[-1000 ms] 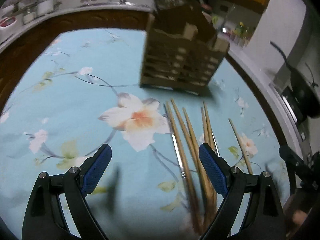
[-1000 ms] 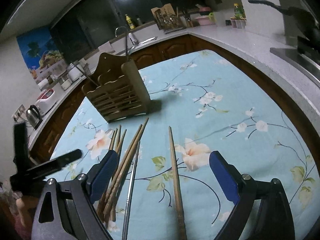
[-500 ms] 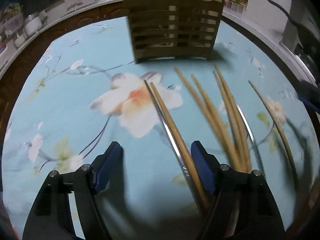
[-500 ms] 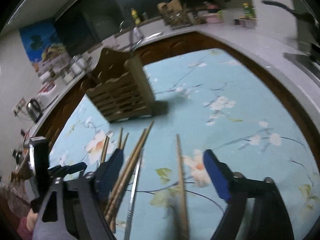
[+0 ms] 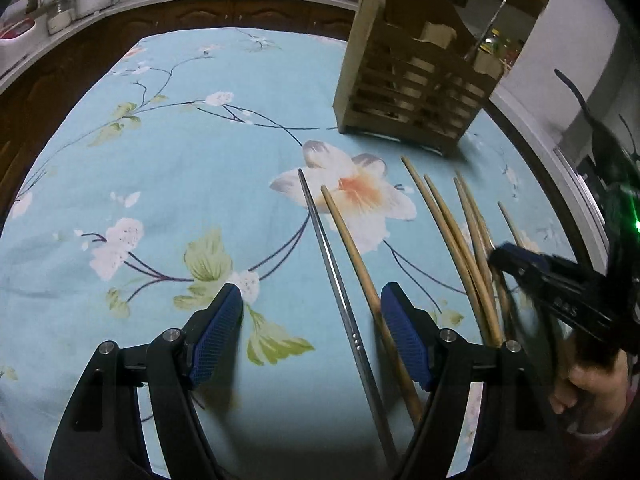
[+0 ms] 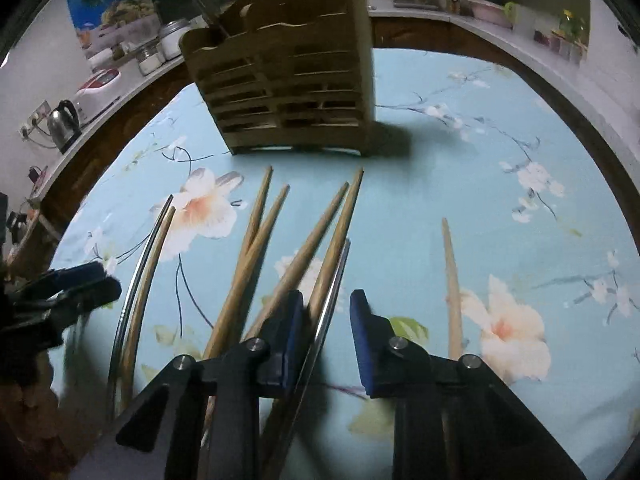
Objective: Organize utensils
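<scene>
Wooden chopsticks (image 6: 256, 240) and thin metal chopsticks lie spread in a loose fan on the table (image 5: 168, 184), which is covered by a light blue cloth printed with pale flowers, their tips pointing toward a slatted wooden utensil holder (image 6: 288, 92) standing upright at the far side of the cloth. In the right wrist view, one metal chopstick (image 6: 330, 300) lies just beside a wooden chopstick (image 6: 340, 224), and both run down between the blue pads of the right tool (image 6: 326, 336). Its jaws have just been closing and stand narrow around this pair, but a gap shows on the right pad's side, so the tool is not yet clenched on them. A single wooden chopstick (image 6: 452, 280) lies apart to the right of that tool. In the left wrist view, another metal chopstick (image 5: 332, 276) and a wooden one (image 5: 352, 248) lie side by side between the pads of the left tool (image 5: 312, 332), close to its right pad; this tool stands wide and released, its pads pressing on nothing. To its right the remaining wooden chopsticks lie bunched, with the right tool's dark body and the person's hand (image 5: 588, 380) over their near ends. Beyond the cloth a counter (image 5: 120, 4) carries white jars, and a kettle (image 6: 64, 124) shows in the right wrist view.
</scene>
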A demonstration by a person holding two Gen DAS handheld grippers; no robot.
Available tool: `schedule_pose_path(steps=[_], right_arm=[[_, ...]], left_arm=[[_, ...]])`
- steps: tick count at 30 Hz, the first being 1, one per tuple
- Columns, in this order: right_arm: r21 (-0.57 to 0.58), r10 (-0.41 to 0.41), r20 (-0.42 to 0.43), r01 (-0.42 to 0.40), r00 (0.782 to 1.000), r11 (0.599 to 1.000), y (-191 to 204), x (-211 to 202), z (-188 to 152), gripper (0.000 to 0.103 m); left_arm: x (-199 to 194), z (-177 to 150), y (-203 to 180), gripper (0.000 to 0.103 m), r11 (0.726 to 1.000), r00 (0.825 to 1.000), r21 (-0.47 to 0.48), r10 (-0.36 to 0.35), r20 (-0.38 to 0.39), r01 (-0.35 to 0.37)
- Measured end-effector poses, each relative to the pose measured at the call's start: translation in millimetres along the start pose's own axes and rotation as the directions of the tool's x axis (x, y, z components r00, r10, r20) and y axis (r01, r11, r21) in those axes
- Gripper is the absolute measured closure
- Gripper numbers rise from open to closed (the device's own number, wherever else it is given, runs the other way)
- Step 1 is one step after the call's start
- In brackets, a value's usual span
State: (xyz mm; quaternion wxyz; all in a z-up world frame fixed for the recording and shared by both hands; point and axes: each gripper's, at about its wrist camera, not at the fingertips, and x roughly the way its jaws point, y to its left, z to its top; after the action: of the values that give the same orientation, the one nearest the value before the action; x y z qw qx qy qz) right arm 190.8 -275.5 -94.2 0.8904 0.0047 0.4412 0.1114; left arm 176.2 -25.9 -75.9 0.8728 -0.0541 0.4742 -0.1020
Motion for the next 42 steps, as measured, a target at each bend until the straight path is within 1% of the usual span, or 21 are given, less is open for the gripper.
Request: schedule_pose_path(steps=[3, 4, 7, 9, 10, 11, 12, 13, 18, 20, 21, 22, 24, 25, 26, 27, 28, 31, 35, 40, 42], right_arm=[[0.002, -0.055, -0.012, 0.055, 0.998, 0.998, -8, -8, -3, 0.079], [0.026, -0.053, -0.005, 0.054, 0.999, 0.998, -13, -10, -3, 0.073], [0.102, 0.016, 0.036, -0.02, 0.999, 0.995, -27, -17, 6, 0.073], [0.133, 0.019, 0.076, -0.029, 0.997, 0.991, -33, -17, 15, 0.073], [0.145, 0.024, 0.08, -0.035, 0.996, 0.989, -34, -14, 19, 0.073], [0.163, 0.027, 0.07, -0.038, 0.997, 0.986, -37, -9, 25, 0.073], [0.169, 0.033, 0.065, -0.044, 0.997, 0.985, -37, -4, 29, 0.075], [0.169, 0.037, 0.062, -0.047, 0.997, 0.984, -37, 0, 33, 0.076], [0.127, 0.059, 0.034, -0.063, 0.998, 0.99, -20, 20, 47, 0.076], [0.115, 0.045, -0.009, -0.044, 0.999, 0.992, -14, 35, 52, 0.076], [0.098, 0.032, 0.009, -0.033, 0.999, 0.995, -10, 37, 54, 0.076], [0.083, 0.019, 0.003, -0.019, 1.0, 0.996, -6, 40, 56, 0.076], [0.052, -0.005, 0.007, 0.005, 1.0, 0.999, 2, 44, 58, 0.076], [0.03, -0.023, 0.01, 0.023, 1.0, 0.999, 5, 46, 59, 0.079], [0.013, -0.043, 0.013, 0.043, 0.999, 0.999, 8, 46, 58, 0.082], [-0.001, -0.064, 0.016, 0.064, 0.998, 0.998, 10, 46, 58, 0.09], [-0.006, -0.07, 0.021, 0.07, 0.997, 0.998, 10, 46, 57, 0.092], [0.008, -0.052, 0.022, 0.052, 0.998, 0.999, 6, 45, 57, 0.096], [0.077, 0.024, 0.023, -0.026, 0.999, 0.997, -3, 35, 56, 0.098], [0.088, 0.07, 0.076, -0.076, 0.995, 0.993, -2, 9, 56, 0.098], [0.087, 0.082, 0.1, -0.09, 0.992, 0.992, -1, -4, 56, 0.098]], left_arm=[[3, 4, 5, 0.029, 1.0, 1.0, -0.018, 0.019, 0.0, -0.019], [3, 6, 5, 0.029, 1.0, 1.0, -0.024, 0.017, 0.002, -0.017], [8, 17, 6, 0.031, 0.999, 1.0, -0.037, 0.027, 0.006, -0.027], [13, 25, 4, 0.032, 0.999, 0.999, -0.034, 0.029, 0.012, -0.029], [17, 30, 4, 0.036, 0.999, 0.999, -0.03, 0.035, 0.005, -0.035], [22, 33, 4, 0.045, 0.999, 0.999, -0.027, 0.043, -0.007, -0.043], [27, 36, 5, 0.05, 0.999, 0.999, -0.028, 0.045, -0.02, -0.045], [32, 40, 6, 0.057, 0.999, 0.999, -0.033, 0.039, -0.035, -0.04], [42, 50, -2, 0.057, 0.999, 0.998, 0.0, 0.053, -0.035, -0.053], [45, 51, -7, 0.057, 0.998, 0.997, 0.029, 0.065, -0.034, -0.064], [47, 52, -11, 0.057, 0.996, 0.997, 0.049, 0.072, -0.029, -0.07], [49, 52, -13, 0.059, 0.995, 0.997, 0.064, 0.074, -0.026, -0.072], [54, 52, -21, 0.068, 0.987, 0.994, 0.115, 0.113, -0.008, -0.111], [55, 53, -23, 0.075, 0.984, 0.993, 0.13, 0.121, -0.003, -0.12], [55, 53, -24, 0.084, 0.984, 0.994, 0.138, 0.112, 0.001, -0.112], [55, 54, -24, 0.089, 0.986, 0.995, 0.135, 0.103, 0.003, -0.102], [56, 55, -21, 0.094, 0.987, 0.995, 0.126, 0.099, 0.007, -0.099], [55, 58, -13, 0.096, 0.994, 0.998, 0.093, 0.064, -0.001, -0.064], [47, 60, -1, 0.099, 0.999, 1.0, 0.037, 0.006, -0.002, -0.006], [27, 58, 6, 0.099, 0.999, 0.999, -0.002, -0.043, 0.031, 0.043], [18, 58, 7, 0.099, 0.999, 0.998, -0.001, -0.042, 0.047, 0.042]])
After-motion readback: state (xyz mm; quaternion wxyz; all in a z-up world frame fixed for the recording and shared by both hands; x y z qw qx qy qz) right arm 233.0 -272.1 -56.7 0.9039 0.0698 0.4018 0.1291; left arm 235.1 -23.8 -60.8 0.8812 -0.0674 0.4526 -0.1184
